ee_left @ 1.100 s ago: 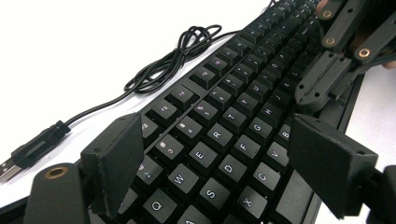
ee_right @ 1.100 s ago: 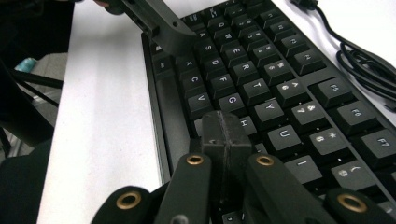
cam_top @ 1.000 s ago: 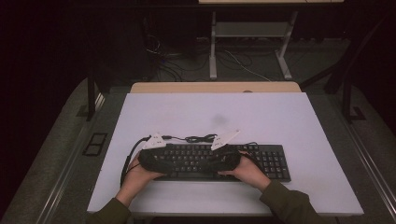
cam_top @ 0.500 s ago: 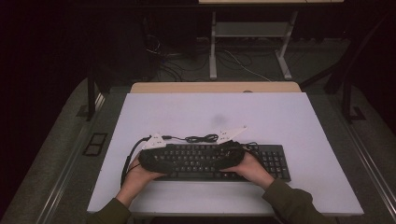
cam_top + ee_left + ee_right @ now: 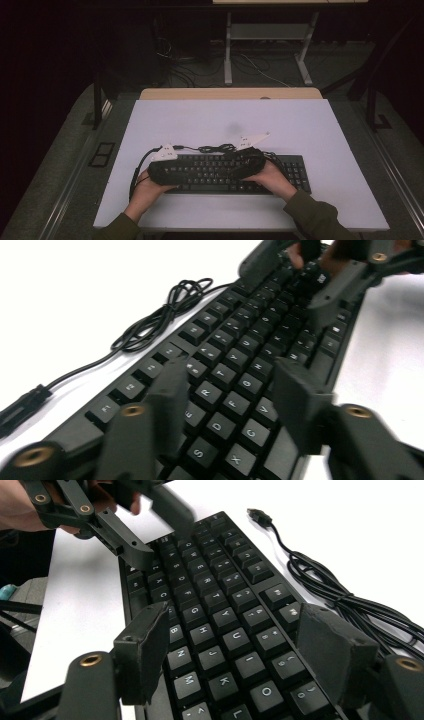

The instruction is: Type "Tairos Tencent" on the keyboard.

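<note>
Left gripper (image 5: 227, 390) jaws narrowing, right gripper (image 5: 235, 645) jaws widening, both spread over keyboard (image 5: 225, 172), pinching nothing. Risk: stray keypress; cable (image 5: 215, 148) at 12 o'clock snagging.

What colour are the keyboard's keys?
Black with white letters; the keyboard shows best in the right gripper view.

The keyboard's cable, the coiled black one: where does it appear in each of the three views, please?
High view: the cable lies just behind the keyboard's far edge, near the middle.
Left gripper view: upper left, running from the keyboard's far edge down to the left border.
Right gripper view: right side, its plug at the top.
Shared landmark: the keyboard beside it on the white table.
</note>
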`<state>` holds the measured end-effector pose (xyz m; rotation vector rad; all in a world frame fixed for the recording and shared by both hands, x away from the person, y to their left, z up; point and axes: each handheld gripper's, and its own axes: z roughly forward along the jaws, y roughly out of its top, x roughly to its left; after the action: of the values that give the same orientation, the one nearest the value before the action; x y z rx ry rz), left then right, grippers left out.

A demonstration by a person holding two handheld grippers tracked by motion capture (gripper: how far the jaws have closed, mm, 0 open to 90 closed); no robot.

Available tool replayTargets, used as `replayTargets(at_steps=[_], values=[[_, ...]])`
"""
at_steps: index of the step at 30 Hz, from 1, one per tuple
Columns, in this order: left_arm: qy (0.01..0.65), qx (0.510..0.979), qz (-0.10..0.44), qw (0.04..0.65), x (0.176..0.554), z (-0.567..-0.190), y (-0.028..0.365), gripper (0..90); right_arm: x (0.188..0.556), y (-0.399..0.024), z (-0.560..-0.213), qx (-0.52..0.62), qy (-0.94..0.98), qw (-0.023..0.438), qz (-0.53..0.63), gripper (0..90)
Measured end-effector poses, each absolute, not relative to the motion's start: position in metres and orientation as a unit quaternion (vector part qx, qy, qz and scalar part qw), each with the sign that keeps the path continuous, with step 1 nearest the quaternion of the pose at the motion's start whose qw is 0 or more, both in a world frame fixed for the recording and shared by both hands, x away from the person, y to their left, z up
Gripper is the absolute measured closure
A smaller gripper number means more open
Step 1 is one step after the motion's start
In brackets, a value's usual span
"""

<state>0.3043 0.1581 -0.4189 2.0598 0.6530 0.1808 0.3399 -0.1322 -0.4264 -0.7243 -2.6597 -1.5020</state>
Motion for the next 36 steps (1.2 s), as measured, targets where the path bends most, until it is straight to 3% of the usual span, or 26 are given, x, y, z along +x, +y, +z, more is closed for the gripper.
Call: replayTargets(at_steps=[7, 36], values=[[0.253, 0.849, 0.053, 0.462, 0.304, -0.418, 0.158, 89.1, 0.342, -0.135, -0.426, -0.237, -0.845, -0.001, -0.48, 28.0], [0.232, 0.882, 0.026, 0.41, 0.305, -0.433, 0.146, 89.4, 0.342, -0.134, -0.426, -0.237, -0.843, -0.001, -0.482, 26.8]])
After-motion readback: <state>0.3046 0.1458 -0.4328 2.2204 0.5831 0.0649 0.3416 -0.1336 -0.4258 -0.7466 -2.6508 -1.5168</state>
